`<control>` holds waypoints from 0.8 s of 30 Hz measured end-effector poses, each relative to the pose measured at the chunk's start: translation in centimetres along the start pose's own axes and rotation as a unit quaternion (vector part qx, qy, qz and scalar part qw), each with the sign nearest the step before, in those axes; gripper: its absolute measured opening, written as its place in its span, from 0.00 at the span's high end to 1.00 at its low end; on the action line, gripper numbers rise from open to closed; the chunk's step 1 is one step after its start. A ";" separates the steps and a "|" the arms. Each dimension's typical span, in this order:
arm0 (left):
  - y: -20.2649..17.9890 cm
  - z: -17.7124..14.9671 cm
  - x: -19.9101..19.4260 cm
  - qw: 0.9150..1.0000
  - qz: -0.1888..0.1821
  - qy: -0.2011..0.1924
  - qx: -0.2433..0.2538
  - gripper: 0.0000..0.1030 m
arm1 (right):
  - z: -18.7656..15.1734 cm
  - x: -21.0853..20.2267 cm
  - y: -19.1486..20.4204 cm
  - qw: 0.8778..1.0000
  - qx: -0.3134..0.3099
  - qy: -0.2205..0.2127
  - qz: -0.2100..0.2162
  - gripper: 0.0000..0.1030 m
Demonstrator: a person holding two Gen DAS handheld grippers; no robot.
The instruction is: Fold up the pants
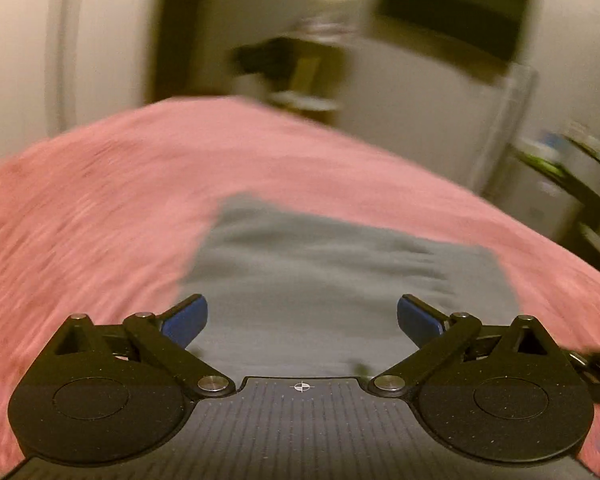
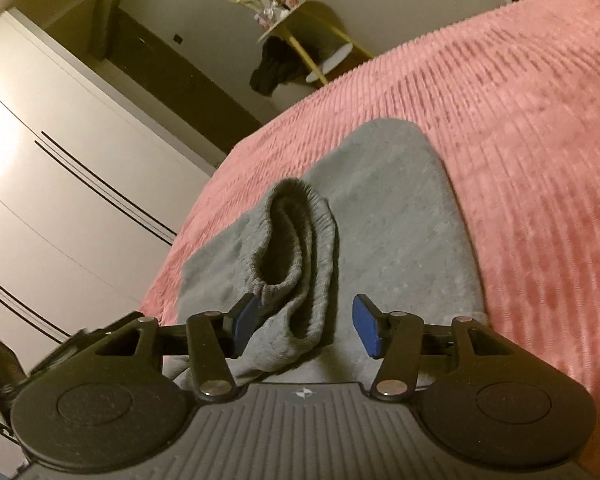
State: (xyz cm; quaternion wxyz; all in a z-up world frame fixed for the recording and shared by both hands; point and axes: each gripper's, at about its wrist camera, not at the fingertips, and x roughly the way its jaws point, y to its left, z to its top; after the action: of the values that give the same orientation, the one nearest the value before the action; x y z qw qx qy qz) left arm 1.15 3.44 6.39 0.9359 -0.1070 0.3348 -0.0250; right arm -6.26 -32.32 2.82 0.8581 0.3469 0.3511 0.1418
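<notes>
Pants (image 2: 384,216): grey, folded on pink bed (image 2: 520,128). Left hand-held gripper (image 1: 302,320): wide, empty. Right hand-held gripper (image 2: 305,330): parted around cuff (image 2: 296,236), not pinching. Advice: lay cuff flat, align edges.

Left gripper (image 1: 302,322) jaws spread wide and empty; right gripper (image 2: 306,326) jaws partly apart.

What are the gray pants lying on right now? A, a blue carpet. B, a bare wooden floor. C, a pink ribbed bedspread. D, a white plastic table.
C: in both wrist views the gray pants lie flat on a pink ribbed bedspread that surrounds them on the far and side edges, with a bunched elastic cuff resting on top of the gray fabric.
</notes>
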 end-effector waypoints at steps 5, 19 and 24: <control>4.7 -0.8 1.2 0.994 0.068 0.001 -0.084 0.00 | 0.8 2.2 0.9 0.999 0.016 0.024 0.024 0.39; 7.8 -1.8 1.4 0.981 0.053 -0.017 -0.188 0.00 | 2.3 11.3 -0.1 0.986 0.123 0.103 0.055 0.50; 8.3 -2.0 1.4 0.976 0.050 -0.029 -0.208 0.00 | 1.6 11.6 1.1 0.991 0.096 0.087 0.036 0.55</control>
State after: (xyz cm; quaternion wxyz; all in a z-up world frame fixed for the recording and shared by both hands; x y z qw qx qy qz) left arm 0.79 10.96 2.17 0.9024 -0.2837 0.3101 0.0948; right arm 3.17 -26.67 -1.40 0.7814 0.4260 0.4238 0.1682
